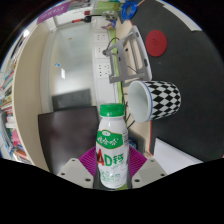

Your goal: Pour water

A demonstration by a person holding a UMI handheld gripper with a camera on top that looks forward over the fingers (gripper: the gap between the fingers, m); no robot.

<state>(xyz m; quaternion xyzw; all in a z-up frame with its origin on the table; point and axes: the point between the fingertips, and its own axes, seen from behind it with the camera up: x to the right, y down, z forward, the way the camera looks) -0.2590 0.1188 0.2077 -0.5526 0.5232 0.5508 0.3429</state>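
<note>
Just left of the cup [160, 98], the gripper [113, 165] clenched the bottle [112, 142] upright; pouring well likely needed a slow tilt over its rim.

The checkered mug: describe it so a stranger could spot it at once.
Start at the gripper, whose fingers hold a small white bottle with a green cap. Look just beyond and to the right of that bottle. There sits the checkered mug, tilted, the only thing patterned in black and white squares.
</note>
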